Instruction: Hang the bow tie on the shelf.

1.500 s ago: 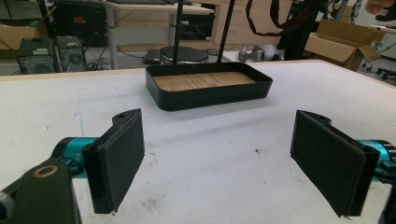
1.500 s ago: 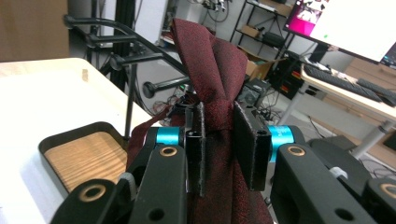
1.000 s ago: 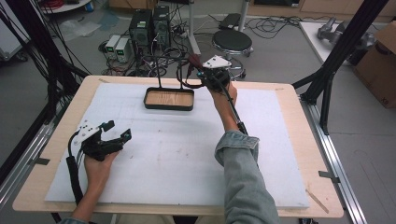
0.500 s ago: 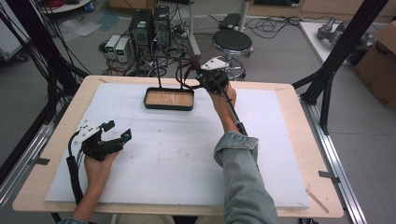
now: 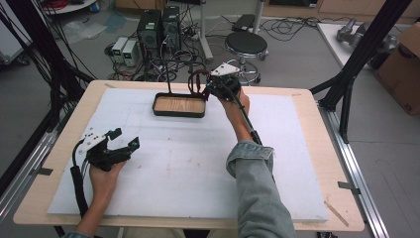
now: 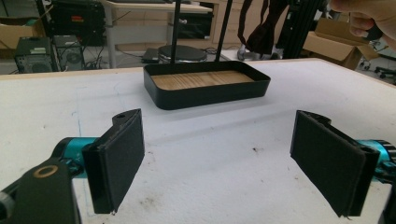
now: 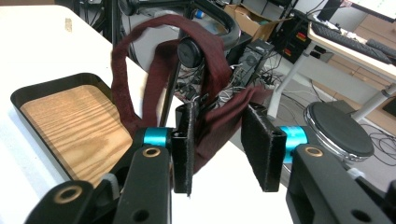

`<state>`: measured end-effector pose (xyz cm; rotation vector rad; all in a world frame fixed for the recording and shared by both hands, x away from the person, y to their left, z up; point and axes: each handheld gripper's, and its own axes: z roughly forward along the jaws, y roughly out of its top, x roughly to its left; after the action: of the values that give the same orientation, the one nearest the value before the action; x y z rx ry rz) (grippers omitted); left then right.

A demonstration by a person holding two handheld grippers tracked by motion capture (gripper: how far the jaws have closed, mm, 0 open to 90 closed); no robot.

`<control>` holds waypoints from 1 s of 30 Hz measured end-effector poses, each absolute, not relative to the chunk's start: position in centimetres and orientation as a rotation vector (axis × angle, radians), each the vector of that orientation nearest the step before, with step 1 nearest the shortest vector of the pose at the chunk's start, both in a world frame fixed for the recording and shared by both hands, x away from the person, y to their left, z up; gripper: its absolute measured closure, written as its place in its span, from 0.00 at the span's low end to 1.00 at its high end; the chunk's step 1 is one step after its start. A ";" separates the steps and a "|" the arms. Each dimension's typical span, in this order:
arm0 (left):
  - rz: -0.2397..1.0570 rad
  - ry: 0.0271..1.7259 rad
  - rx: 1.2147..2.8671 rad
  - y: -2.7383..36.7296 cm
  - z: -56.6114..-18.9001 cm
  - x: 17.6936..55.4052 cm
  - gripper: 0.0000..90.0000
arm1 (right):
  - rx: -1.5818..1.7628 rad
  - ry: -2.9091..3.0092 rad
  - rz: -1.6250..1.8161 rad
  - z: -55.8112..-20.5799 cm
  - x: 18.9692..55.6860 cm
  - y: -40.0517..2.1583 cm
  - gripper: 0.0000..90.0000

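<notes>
Maroon cloth band (image 7: 140, 56) hangs on the black rack (image 7: 189, 51) beside the tray (image 5: 179, 105); right gripper (image 7: 224, 144), jaws partly open around it, should close low. Left gripper (image 6: 224, 163) waits wide, well short of the tray.

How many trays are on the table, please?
1. The black tray with a wooden bottom stands at the far middle of the white mat, just left of the right gripper, which is at a dark red cloth.
</notes>
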<state>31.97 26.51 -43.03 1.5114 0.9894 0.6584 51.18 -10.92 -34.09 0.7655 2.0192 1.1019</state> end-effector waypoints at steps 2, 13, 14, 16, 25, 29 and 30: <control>0.658 0.990 1.510 26.5 -43.0 32.0 0.20 | 0.768 2.026 1.097 -34.0 51.1 -11.0 0.70; 0.656 0.987 1.511 26.4 -43.1 32.0 0.20 | 0.750 2.054 1.109 -33.3 50.5 -11.6 0.59; 0.655 0.989 1.510 26.4 -43.1 32.0 0.20 | 0.750 2.054 1.117 -33.1 50.4 -11.6 0.58; 0.655 0.989 1.507 26.4 -43.1 32.0 0.20 | 0.753 2.057 1.124 -32.9 50.2 -11.8 0.57; 0.656 0.990 1.510 26.4 -43.1 32.1 0.20 | 0.758 2.000 1.205 -32.0 48.9 -13.3 0.53; 0.657 0.992 1.506 26.3 -43.1 32.1 0.20 | 0.781 1.990 1.227 -31.8 48.4 -14.6 0.50; 0.658 0.991 1.506 26.3 -43.1 32.2 0.20 | 0.785 1.983 1.236 -31.6 48.3 -15.0 0.50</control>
<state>32.15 26.31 -43.10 1.5057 0.9914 0.6585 48.26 -15.05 -31.59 0.7851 1.9835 1.2359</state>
